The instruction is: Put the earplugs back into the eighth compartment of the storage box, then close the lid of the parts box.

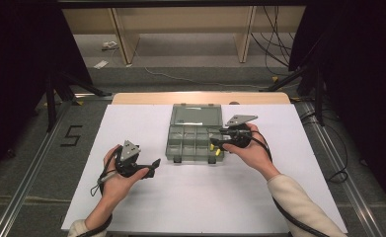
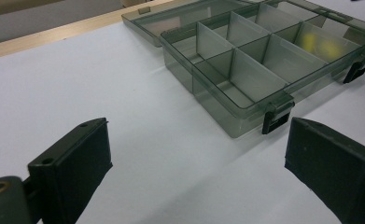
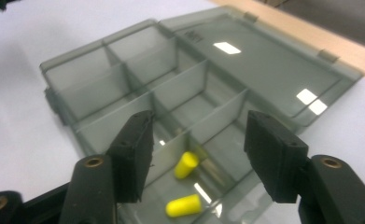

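Two yellow earplugs (image 3: 186, 185) lie loose in one near corner compartment of the open compartment box (image 1: 195, 133) mid-tabletop (image 1: 146, 197). Right tool (image 1: 214, 143) gapes above them; left tool (image 1: 153, 165) gapes, empty.

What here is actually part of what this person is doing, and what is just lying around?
Part of the job:
- compartment box, lid open
- two yellow plugs lying in its corner compartment
- right gripper, jaws open above them
- left gripper, open, resting apart on the white table cover

Just lying about:
- cables on the floor behind
- wooden frame behind the table
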Tool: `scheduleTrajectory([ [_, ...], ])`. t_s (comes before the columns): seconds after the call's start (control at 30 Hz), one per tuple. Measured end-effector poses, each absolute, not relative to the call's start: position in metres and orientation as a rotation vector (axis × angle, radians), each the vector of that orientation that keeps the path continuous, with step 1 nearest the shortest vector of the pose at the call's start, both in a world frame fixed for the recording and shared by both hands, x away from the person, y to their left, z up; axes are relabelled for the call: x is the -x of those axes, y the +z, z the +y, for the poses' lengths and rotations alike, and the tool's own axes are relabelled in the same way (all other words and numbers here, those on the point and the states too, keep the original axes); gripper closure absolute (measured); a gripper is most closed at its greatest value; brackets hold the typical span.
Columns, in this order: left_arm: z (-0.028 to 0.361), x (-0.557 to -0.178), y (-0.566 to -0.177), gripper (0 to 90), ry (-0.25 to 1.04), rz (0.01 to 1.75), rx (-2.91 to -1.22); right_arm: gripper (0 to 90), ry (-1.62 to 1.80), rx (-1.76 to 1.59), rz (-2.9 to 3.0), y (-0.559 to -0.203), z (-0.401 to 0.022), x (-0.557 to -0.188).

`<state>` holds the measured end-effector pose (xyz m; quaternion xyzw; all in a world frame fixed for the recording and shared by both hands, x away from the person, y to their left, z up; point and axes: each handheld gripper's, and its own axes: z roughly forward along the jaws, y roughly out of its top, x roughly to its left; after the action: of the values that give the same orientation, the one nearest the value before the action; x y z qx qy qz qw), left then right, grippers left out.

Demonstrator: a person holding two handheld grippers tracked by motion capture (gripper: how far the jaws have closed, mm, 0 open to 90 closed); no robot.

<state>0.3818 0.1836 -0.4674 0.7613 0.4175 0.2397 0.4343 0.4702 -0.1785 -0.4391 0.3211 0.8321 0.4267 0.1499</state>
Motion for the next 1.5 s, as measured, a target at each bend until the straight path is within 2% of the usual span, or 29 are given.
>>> scheduleTrajectory([
  [0.47,0.184,-0.381,-0.467,6.4,0.601,1.043,-1.888,34.7,1.243,-1.026,2.282,-0.431,-0.198,-0.476],
  [1.5,0.184,-0.382,-0.465,9.1,0.612,1.043,-1.865,35.2,1.23,-1.072,2.253,-0.432,-0.212,-0.479],
])
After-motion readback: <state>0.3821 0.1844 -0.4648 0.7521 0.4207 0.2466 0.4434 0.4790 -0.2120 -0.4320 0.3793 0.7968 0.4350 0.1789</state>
